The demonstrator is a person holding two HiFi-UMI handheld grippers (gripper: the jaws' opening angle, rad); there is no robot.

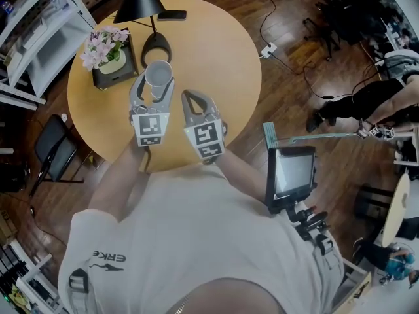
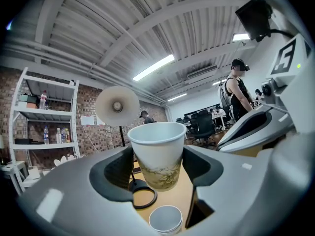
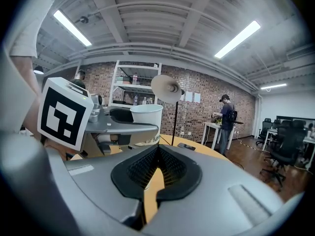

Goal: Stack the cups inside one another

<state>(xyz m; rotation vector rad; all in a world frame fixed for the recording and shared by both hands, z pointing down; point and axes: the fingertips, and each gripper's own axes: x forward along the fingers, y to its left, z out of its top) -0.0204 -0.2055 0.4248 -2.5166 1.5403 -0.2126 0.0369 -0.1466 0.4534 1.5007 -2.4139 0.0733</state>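
Round and wooden, the surface point(image 1: 216, 64) carries a lamp point(image 1: 139, 2) and a flower box point(image 1: 108, 52) at its far side. One paper cup point(image 2: 157, 154) hangs upright above it, pinched by its walls in the left claw point(image 1: 156, 85), whose jaws stand wide around it. Just beside, the right claw point(image 3: 156, 173) is pressed shut on nothing. Only the left gripper view shows the second cup point(image 2: 166, 220) standing below; the head view doesn't show it clearly. Lowered off-centre, the held cup could catch that rim and tip it, I'd say.

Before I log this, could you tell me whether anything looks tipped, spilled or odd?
Nothing stands out: the left gripper holds one cup upright, the other cup stands upright on the table, and nothing is spilled.
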